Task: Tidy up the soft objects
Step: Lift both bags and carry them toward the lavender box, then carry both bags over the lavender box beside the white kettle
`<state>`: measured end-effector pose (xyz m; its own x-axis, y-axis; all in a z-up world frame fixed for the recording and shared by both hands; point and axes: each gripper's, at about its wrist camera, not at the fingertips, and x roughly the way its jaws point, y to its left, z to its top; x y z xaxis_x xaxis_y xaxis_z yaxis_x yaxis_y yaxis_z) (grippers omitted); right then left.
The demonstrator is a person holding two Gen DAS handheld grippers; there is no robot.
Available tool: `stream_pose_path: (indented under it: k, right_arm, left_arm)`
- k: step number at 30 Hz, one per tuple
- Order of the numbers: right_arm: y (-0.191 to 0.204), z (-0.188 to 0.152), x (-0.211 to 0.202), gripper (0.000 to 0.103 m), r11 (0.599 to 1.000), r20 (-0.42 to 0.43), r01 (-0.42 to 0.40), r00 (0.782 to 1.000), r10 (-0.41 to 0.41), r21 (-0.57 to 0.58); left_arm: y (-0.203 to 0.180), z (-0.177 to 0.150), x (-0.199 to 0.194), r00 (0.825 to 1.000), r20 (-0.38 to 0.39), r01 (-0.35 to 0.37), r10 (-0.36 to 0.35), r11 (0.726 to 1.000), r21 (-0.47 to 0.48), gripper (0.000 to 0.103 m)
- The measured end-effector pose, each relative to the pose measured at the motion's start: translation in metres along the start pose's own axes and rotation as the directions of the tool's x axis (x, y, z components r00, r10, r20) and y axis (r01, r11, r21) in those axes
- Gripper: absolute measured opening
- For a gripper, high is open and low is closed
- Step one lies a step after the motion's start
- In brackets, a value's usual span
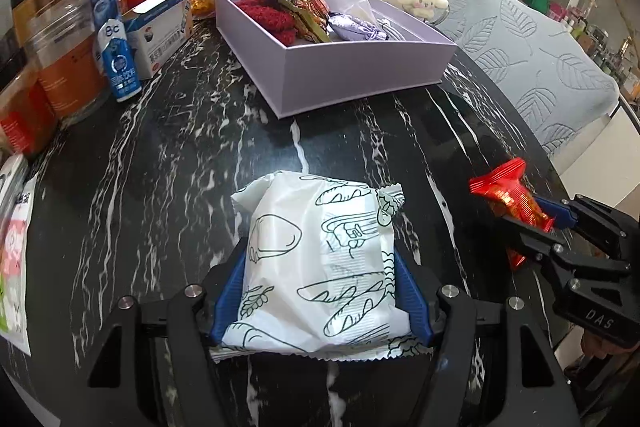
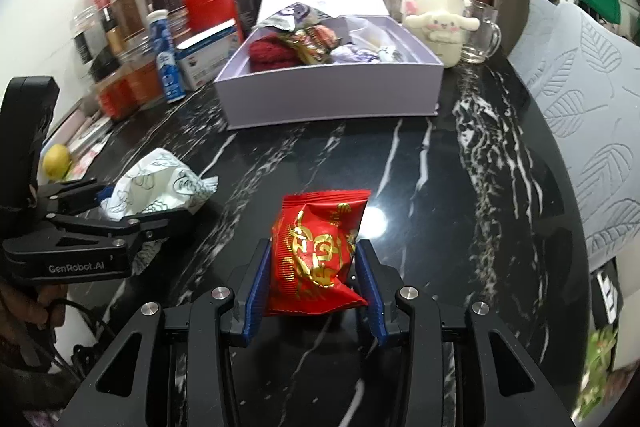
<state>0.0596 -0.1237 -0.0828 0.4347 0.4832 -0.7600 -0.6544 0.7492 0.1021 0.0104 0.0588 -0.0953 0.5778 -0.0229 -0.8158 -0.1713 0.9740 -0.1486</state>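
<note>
Black marble table (image 1: 160, 187): left gripper (image 1: 320, 283) is clamping white bread pkt (image 1: 320, 267), right gripper (image 2: 316, 267) is pinching red snack pkt (image 2: 316, 255); both are carrying twd lilac box (image 1: 360, 75) ahead of jaws; next calls for lowering inside, releasing.

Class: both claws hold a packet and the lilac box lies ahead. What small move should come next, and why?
Probably carry the white bread packet in the left claw forward over the lilac box: it is gripped, and the box is open with soft items inside.
</note>
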Motion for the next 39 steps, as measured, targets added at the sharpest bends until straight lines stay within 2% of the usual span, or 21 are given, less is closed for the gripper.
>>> stream_pose_path:
  k: [4, 7, 9, 11, 12, 16, 18, 20, 28, 36, 39]
  right_arm:
    - [0.007, -0.009, -0.001, 0.041, 1.000, -0.013, -0.027, 1.000, 0.027, 0.000]
    - [0.010, -0.014, -0.001, 0.043, 1.000, -0.017, -0.015, 1.000, 0.015, 0.005]
    - [0.010, -0.016, 0.003, 0.046, 1.000, -0.032, -0.003, 0.999, 0.004, 0.010]
    - [0.009, -0.017, 0.005, 0.060, 1.000, -0.033, 0.004, 0.999, -0.003, 0.018]
    - [0.009, -0.017, 0.006, 0.063, 1.000, -0.032, 0.008, 0.999, -0.007, 0.016]
    - [0.011, -0.018, 0.008, 0.063, 1.000, -0.030, 0.029, 0.999, -0.029, -0.005]
    - [0.012, -0.018, 0.009, 0.061, 0.999, -0.027, 0.045, 0.999, -0.045, -0.019]
    - [0.013, -0.017, 0.010, 0.042, 0.997, -0.021, 0.067, 0.998, -0.067, -0.032]
    - [0.004, -0.011, 0.012, 0.040, 1.000, -0.032, 0.021, 0.999, -0.021, 0.009]
    - [0.009, -0.003, 0.007, 0.040, 0.999, -0.014, -0.039, 0.999, 0.039, 0.008]
    - [0.014, 0.002, 0.009, 0.040, 0.998, -0.011, -0.069, 0.998, 0.069, 0.006]
  left_arm:
    - [-0.001, -0.008, -0.005, 1.000, -0.003, 0.004, -0.004, 1.000, -0.003, 0.067]
    - [-0.001, -0.011, -0.007, 1.000, -0.004, 0.001, -0.001, 1.000, 0.003, 0.067]
    - [-0.002, -0.011, -0.007, 1.000, -0.005, -0.002, 0.002, 1.000, 0.012, 0.067]
    - [-0.002, -0.010, -0.006, 1.000, -0.006, -0.001, 0.001, 1.000, 0.019, 0.067]
    - [-0.002, -0.010, -0.005, 1.000, -0.005, -0.001, 0.001, 1.000, 0.023, 0.067]
    - [-0.002, -0.007, -0.003, 1.000, 0.002, 0.002, -0.002, 0.999, 0.036, 0.067]
    - [-0.001, -0.006, -0.002, 1.000, 0.007, 0.002, -0.002, 0.999, 0.037, 0.067]
    - [0.000, -0.004, 0.000, 1.000, 0.009, -0.003, 0.002, 0.999, 0.038, 0.067]
    - [-0.001, -0.001, -0.003, 1.000, 0.005, 0.006, -0.006, 0.999, 0.039, 0.065]
    - [0.003, 0.008, -0.018, 0.999, 0.035, 0.025, -0.026, 0.999, 0.036, 0.065]
    - [0.006, 0.014, -0.029, 0.998, 0.062, 0.008, -0.011, 0.999, 0.040, 0.065]
